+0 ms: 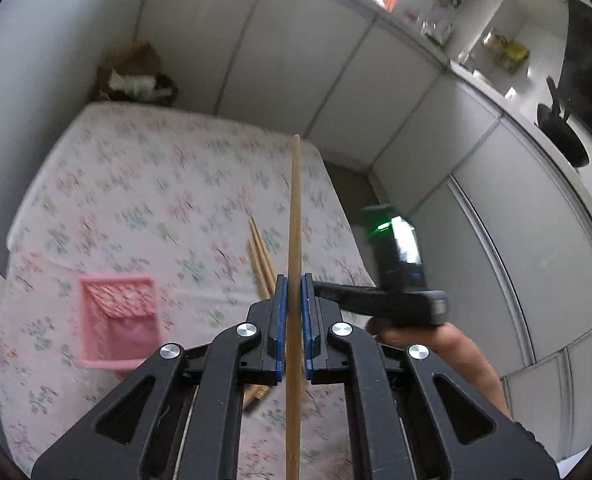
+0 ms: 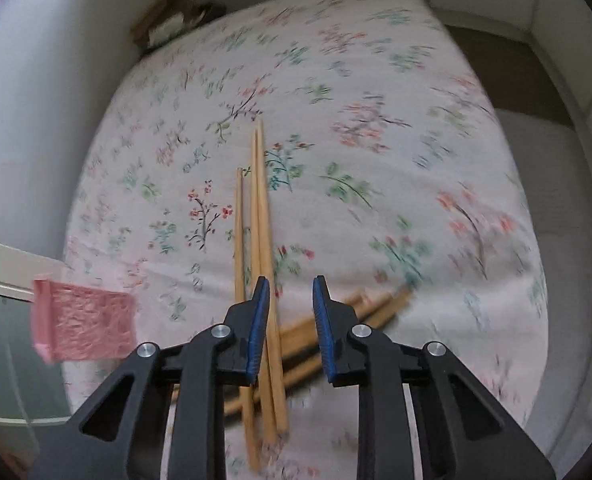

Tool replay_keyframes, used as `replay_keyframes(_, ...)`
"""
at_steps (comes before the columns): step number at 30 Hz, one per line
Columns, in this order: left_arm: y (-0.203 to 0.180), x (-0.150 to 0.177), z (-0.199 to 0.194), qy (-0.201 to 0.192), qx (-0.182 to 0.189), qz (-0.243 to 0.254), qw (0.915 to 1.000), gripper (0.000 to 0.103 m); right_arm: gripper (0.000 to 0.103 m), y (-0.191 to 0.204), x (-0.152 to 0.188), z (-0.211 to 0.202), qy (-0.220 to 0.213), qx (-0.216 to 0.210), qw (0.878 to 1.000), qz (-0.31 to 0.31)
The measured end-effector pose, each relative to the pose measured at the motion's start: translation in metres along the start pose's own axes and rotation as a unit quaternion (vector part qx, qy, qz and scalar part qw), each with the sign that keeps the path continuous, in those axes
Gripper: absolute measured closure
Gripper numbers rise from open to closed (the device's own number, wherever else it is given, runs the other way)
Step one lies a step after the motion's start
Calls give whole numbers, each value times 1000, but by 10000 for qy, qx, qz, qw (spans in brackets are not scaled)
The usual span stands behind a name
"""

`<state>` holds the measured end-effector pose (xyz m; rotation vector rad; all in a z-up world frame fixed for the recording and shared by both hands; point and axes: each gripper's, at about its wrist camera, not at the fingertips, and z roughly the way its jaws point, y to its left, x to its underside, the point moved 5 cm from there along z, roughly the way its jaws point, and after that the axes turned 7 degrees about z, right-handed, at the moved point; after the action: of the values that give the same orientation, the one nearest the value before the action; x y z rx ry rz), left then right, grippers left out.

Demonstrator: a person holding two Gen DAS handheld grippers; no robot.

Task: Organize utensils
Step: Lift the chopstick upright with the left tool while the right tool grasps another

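Note:
My left gripper (image 1: 292, 280) is shut on a single wooden chopstick (image 1: 295, 208), which stands up between the blue pads, lifted above the flowered tablecloth (image 1: 156, 184). A pink basket (image 1: 118, 316) sits on the cloth to its lower left. More chopsticks (image 1: 260, 258) lie just behind the left finger. In the right wrist view my right gripper (image 2: 291, 284) hangs open over a loose pile of chopsticks (image 2: 262, 220). Nothing is pressed between its pads. Other chopsticks (image 2: 379, 306) cross under the right finger. The pink basket (image 2: 84, 328) is at the table's left edge.
A brown paper bag (image 1: 136, 76) sits in the far corner behind the table. White cabinet doors (image 1: 375, 80) run along the back and right, with a dark wok (image 1: 561, 136) on the counter above. A hand (image 1: 435, 344) holds the other gripper's body at the table's right side.

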<state>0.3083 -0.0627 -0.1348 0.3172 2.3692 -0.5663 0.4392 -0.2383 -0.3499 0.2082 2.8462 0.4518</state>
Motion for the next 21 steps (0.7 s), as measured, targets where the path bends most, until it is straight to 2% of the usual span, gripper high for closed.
replay_keyframes(2, 5, -2, -6, -135, 79, 12, 9999, 97, 82, 7, -8, 13, 43, 210, 9996, -193)
replay_keyframes(5, 14, -5, -16, -280, 202, -14, 9994, 97, 86, 12, -17, 19, 53, 235, 9993, -296)
replay_keyframes(7, 20, -6, -30, -357, 182, -3, 9992, 97, 90, 14, -15, 28, 233, 281, 9988, -341)
replay_keyframes(9, 29, -7, -30, -380, 205, -50, 9991, 97, 91, 18, -13, 31, 175, 391, 9979, -487)
replay_keyframes(11, 35, -7, -31, -375, 292, -126, 9988, 97, 92, 19, -14, 31, 235, 254, 9987, -364)
replay_keyframes(17, 43, -8, -34, -405, 321, -168, 9985, 97, 92, 26, -16, 27, 70, -48, 9996, -280)
replay_keyframes(18, 44, -8, -34, -412, 310, -158, 9985, 97, 91, 28, -15, 29, 103, -25, 9994, -339)
replay_keyframes(21, 46, -8, -35, -427, 297, -181, 9985, 97, 92, 31, -12, 36, 154, 409, 9980, -456)
